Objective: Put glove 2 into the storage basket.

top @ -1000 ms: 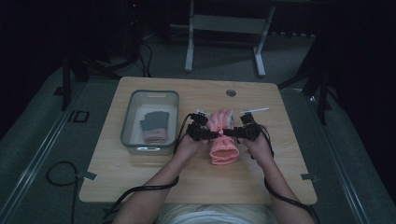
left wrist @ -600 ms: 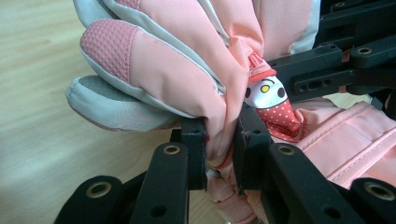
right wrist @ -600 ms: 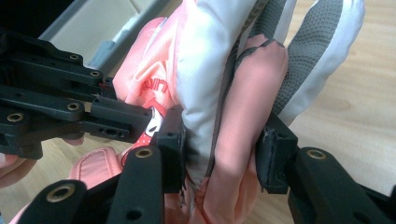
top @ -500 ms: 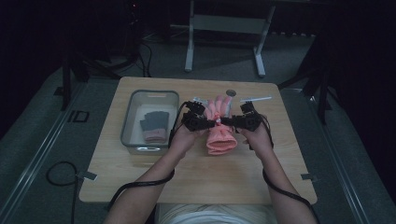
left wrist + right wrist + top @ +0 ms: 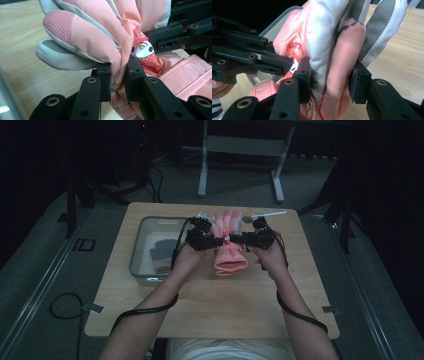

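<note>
A pink padded glove [image 5: 230,258] with grey and white fingers hangs above the middle of the wooden table [image 5: 210,305], held from both sides. My left gripper [image 5: 216,240] is shut on a fold of the glove [image 5: 95,37] near its wrist, next to a small red-and-white figure tag [image 5: 143,50]. My right gripper [image 5: 240,239] is shut on a thick bunch of the same glove [image 5: 342,45] from the opposite side. In close view, the left gripper [image 5: 118,75] and right gripper [image 5: 330,82] nearly meet, pads pressing the fabric.
A clear plastic tray [image 5: 141,245] sits on the left part of the table with grey gloves [image 5: 162,252] inside. A thin white stick [image 5: 270,213] and a small dark disc [image 5: 247,219] lie near the far edge.
Both hands have risen together with the pink glove, lifting it higher off the table and slightly toward the far side. The grips have stayed the same.
</note>
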### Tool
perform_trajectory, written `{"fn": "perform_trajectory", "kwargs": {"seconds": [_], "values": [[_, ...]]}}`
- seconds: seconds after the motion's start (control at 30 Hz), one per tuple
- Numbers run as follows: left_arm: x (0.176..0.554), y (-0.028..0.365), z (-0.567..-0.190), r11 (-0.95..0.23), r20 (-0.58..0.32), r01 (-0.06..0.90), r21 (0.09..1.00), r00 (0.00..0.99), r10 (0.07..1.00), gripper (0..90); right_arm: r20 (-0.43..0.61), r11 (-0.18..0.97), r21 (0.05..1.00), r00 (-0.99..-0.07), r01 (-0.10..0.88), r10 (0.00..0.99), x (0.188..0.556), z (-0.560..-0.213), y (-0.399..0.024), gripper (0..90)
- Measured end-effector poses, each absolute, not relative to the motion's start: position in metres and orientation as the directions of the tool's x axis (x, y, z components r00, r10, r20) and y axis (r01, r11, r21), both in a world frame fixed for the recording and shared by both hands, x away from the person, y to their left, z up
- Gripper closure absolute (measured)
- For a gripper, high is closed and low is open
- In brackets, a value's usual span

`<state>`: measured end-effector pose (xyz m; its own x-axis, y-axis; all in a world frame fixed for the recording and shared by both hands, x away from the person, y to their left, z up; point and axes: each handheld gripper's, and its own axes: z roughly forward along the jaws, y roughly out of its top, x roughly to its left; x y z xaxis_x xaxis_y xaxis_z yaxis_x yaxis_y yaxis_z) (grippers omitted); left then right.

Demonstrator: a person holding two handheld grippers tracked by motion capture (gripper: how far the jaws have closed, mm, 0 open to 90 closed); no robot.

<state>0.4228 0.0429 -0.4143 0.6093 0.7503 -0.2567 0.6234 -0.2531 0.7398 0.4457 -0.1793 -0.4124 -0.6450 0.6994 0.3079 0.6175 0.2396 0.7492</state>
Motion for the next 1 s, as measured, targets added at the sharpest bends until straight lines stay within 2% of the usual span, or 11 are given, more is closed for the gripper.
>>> {"fn": "perform_trajectory", "kwargs": {"seconds": [0.47,0.5,1.0], "values": [[0.419,0.087,-0.388,-0.225,-0.225,0.624,0.748,0.559,0.798,76.2,0.308,0.270,0.762,-0.697,0.588,0.648,0.457,-0.390,-0.139,59.9],[0.419,0.091,-0.387,-0.221,-0.224,0.625,0.749,0.553,0.803,76.3,0.301,0.283,0.765,-0.710,0.578,0.636,0.460,-0.386,-0.126,59.9],[0.410,0.152,-0.383,-0.159,-0.221,0.651,0.742,0.461,0.859,76.3,0.291,0.344,0.762,-0.765,0.548,0.575,0.471,-0.383,-0.061,59.9]]}}
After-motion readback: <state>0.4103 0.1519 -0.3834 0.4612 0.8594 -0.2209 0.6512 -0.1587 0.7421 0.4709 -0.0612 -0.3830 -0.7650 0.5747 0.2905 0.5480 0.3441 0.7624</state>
